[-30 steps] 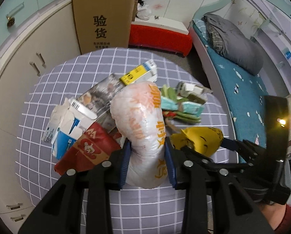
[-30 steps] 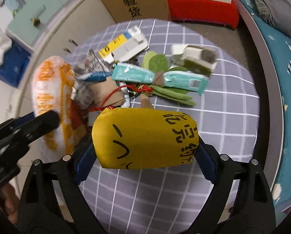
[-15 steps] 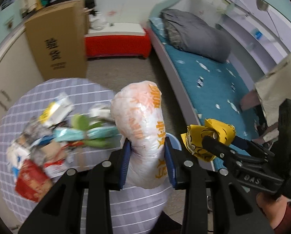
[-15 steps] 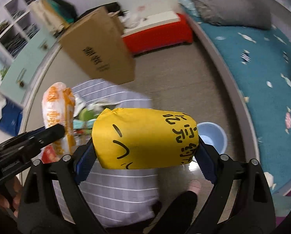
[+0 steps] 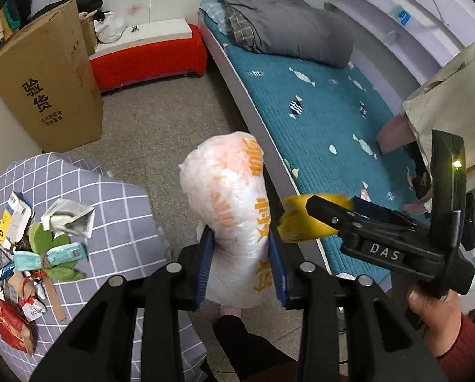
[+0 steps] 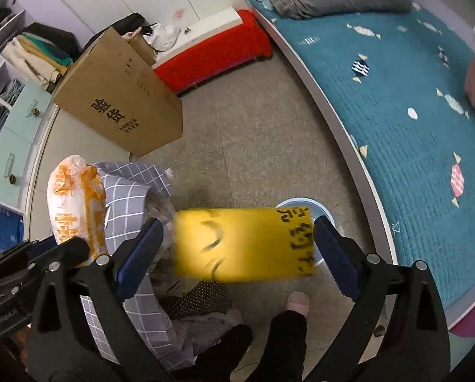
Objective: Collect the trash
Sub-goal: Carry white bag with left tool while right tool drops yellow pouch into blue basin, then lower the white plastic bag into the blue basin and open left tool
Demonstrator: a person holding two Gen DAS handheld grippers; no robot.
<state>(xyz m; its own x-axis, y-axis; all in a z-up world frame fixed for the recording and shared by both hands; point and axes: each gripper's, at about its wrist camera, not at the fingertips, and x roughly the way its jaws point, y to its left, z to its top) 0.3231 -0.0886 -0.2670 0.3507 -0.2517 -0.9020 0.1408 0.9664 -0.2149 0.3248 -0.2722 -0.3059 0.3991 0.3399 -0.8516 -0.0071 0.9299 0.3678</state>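
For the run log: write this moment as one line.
left gripper: shut on white-orange bag | right gripper: jaws just opening, yellow packet loose between them | blue bin: on floor beyond packet

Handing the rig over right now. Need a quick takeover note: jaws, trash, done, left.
Left gripper: jaws shut on the white-and-orange plastic bag, held over the floor.
Right gripper: jaws have just been opening; the yellow packet, blurred, sits loose between them above the light blue bin.
Done: both pieces are off the checked table.
Left: bin the plastic bag, then collect the wrappers lying on the table.
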